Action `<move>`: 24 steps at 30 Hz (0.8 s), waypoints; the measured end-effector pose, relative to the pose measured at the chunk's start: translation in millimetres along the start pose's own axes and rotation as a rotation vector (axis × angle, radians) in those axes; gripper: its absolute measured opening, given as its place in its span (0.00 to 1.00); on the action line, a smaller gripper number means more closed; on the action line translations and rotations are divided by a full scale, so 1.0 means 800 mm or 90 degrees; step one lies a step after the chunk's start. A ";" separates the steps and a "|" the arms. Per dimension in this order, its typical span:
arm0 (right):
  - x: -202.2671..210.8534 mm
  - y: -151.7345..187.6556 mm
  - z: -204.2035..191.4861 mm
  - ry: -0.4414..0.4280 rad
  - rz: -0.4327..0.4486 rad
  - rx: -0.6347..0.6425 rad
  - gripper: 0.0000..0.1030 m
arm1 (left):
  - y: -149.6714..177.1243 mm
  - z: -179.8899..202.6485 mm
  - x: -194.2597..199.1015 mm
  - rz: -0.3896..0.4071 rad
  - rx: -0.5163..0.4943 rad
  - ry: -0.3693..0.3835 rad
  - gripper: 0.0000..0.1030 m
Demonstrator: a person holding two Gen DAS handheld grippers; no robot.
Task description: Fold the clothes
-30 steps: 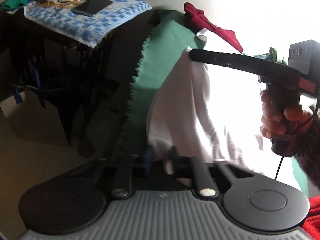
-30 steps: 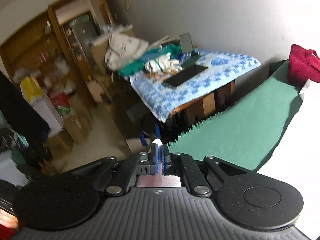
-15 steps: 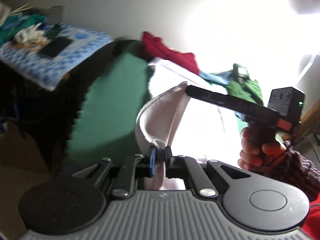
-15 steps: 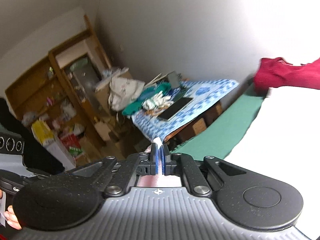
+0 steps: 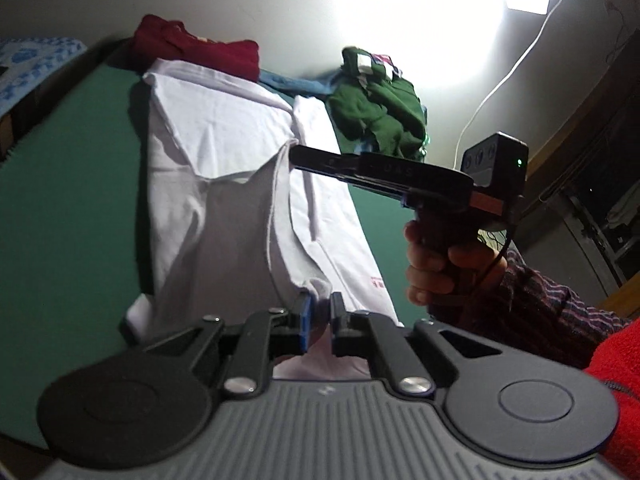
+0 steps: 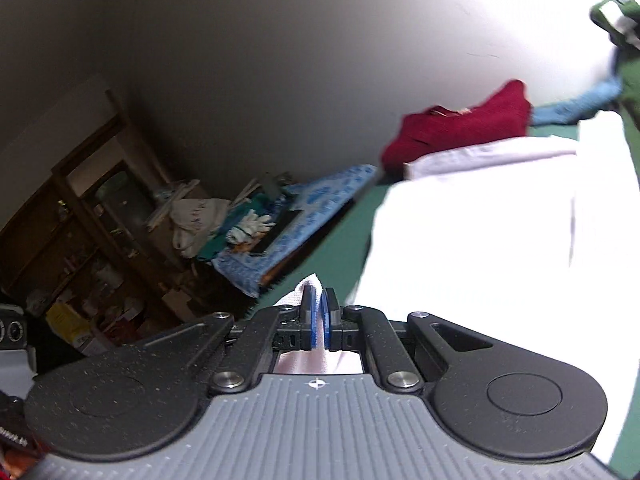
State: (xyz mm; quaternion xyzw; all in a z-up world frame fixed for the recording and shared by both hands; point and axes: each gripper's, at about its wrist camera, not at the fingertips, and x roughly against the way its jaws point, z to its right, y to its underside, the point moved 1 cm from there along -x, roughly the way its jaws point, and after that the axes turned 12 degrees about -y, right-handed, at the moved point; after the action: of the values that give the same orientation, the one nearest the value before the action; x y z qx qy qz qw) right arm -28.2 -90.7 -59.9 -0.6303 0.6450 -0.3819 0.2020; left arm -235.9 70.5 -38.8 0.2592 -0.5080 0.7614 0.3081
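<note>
Where the white shirt point(image 5: 224, 184) spreads over the green table cover point(image 5: 68, 208), its thin cotton lies in soft creases, one long edge lifted into a taut ridge between the two tools. Each pair of tongs is clamped together on that cloth: the left gripper point(image 5: 319, 314) pinches a bunched corner near its camera, and the right gripper point(image 6: 319, 312) bites a pale fold between blue pads, seen from the left wrist view with its long black fingers level over the shirt. Behind the shirt sit a dark red garment point(image 5: 200, 46), a crumpled green one point(image 5: 380, 108) and a strip of blue fabric point(image 5: 296, 82) — all against the wall. A hand point(image 5: 444, 256) in a striped sleeve point(image 5: 552, 312) grips the right tool's handle, and a cluttered side table point(image 6: 280, 232) with a blue patterned cloth stands beyond the table's edge.
</note>
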 end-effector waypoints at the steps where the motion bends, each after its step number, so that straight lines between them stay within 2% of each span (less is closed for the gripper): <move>1: 0.003 0.004 0.005 0.006 -0.004 -0.004 0.04 | 0.002 0.006 -0.009 -0.012 -0.004 0.003 0.02; 3: 0.009 0.012 0.015 0.020 -0.012 -0.012 0.07 | 0.008 0.015 -0.027 -0.039 -0.010 0.007 0.03; 5: 0.017 0.020 0.023 0.046 -0.016 -0.016 0.15 | 0.014 0.022 -0.043 -0.064 -0.018 0.010 0.03; 8: 0.031 0.028 0.034 0.067 -0.016 -0.038 0.17 | 0.022 0.035 -0.064 -0.101 -0.040 0.020 0.03; 9: 0.036 0.029 0.036 0.066 -0.019 -0.045 0.17 | 0.026 0.041 -0.071 -0.113 -0.051 0.021 0.03; 11: 0.045 0.034 0.031 0.049 -0.046 -0.050 0.25 | 0.030 0.049 -0.074 -0.125 -0.072 0.012 0.03; 13: 0.053 0.039 0.026 0.032 -0.074 -0.055 0.30 | 0.032 0.049 -0.064 -0.116 -0.089 -0.007 0.14; 15: 0.060 0.048 0.017 0.013 -0.112 -0.054 0.36 | 0.031 0.034 -0.046 -0.096 -0.094 -0.049 0.51; 16: 0.063 0.054 0.012 0.004 -0.134 -0.053 0.38 | 0.029 0.024 -0.037 -0.085 -0.092 -0.073 0.55; 19: 0.072 0.075 0.003 0.014 -0.189 -0.046 0.38 | 0.022 -0.014 -0.019 -0.070 -0.059 -0.155 0.56; 22: 0.076 0.092 0.006 0.009 -0.212 -0.076 0.38 | 0.019 -0.052 -0.018 -0.061 -0.007 -0.206 0.58; 24: 0.074 0.100 0.010 0.007 -0.223 -0.099 0.38 | 0.023 -0.071 -0.024 -0.069 0.027 -0.214 0.58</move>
State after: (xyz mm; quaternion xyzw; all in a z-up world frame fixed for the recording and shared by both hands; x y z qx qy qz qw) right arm -82.6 -156.8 -111.9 -0.7446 0.5539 -0.3639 0.0793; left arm -241.1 114.1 -84.1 0.4163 -0.5215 0.7001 0.2543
